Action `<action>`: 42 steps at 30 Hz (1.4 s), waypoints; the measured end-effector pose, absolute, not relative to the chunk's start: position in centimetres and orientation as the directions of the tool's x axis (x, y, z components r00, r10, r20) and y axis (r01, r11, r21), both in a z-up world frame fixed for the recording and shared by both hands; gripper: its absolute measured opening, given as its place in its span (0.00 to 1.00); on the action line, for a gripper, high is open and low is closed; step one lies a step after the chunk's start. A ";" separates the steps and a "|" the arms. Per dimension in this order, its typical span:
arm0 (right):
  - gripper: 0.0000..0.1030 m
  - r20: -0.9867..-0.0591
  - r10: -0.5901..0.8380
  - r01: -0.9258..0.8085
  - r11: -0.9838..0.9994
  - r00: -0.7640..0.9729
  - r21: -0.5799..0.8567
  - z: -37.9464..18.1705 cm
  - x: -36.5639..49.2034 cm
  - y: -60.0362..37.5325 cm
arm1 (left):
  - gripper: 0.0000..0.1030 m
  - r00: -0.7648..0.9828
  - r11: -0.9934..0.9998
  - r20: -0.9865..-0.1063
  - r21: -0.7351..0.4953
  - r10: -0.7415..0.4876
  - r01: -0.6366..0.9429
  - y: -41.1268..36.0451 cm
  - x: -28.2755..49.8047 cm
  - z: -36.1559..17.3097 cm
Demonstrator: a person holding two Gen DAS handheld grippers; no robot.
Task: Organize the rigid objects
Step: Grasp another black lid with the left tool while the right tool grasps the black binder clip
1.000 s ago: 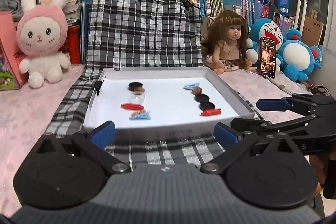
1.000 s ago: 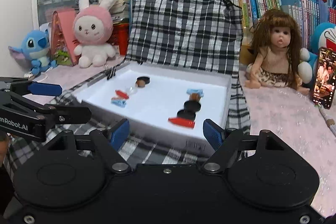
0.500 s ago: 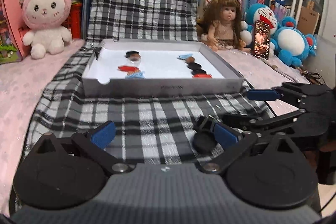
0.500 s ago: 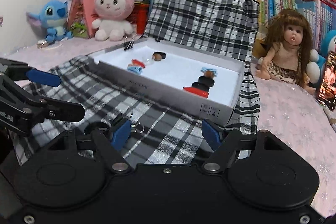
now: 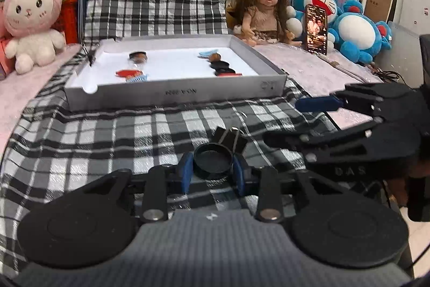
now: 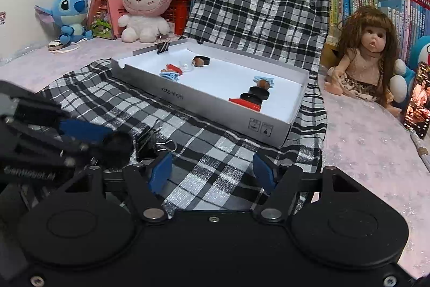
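Observation:
My left gripper [image 5: 212, 172] is shut on a round black lid [image 5: 213, 160] low over the checked cloth [image 5: 107, 141]. A black binder clip [image 5: 229, 138] lies just beyond it; it also shows in the right wrist view [image 6: 146, 143]. A white tray [image 5: 172, 94] farther back holds two rows of small items: black lids, red and blue clips, brown nuts. My right gripper [image 6: 212, 174] is open and empty over the cloth, in front of the tray's near corner [image 6: 268, 129]. It shows at the right in the left wrist view [image 5: 317, 109].
A pink rabbit plush [image 6: 146, 0], a blue plush [image 6: 71, 11], a doll [image 6: 368, 55] and a standing phone [image 6: 418, 110] ring the tray. A binder clip [image 6: 162, 46] is clipped on the tray's far rim. The table edge is at the right [image 5: 357, 123].
Both grippers pulled back from the tray and dropped toward the cloth. My left gripper closed on the black lid; it was open before. The right gripper stayed open.

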State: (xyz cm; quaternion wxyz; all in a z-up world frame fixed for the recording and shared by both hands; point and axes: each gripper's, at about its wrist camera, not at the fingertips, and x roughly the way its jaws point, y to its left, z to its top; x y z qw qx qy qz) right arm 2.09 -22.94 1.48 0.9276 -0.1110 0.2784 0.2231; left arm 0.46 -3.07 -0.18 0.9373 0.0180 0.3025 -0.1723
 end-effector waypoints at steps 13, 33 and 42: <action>0.62 -0.559 0.354 -0.528 0.829 0.750 -0.183 1.0 1.6 -18.7 | 0.38 0.793 0.975 -0.568 -0.090 -0.218 0.203 0.6 2.0 0.5; 0.64 -0.542 0.266 -0.326 0.945 0.797 -0.016 1.7 0.8 -18.8 | 0.54 0.813 0.981 -0.550 -0.071 -0.189 0.180 0.9 2.1 0.1; 0.53 -0.546 0.177 -0.199 0.980 0.819 0.020 0.8 1.9 -17.0 | 0.55 0.824 0.986 -0.541 -0.084 -0.168 0.146 2.0 1.8 0.2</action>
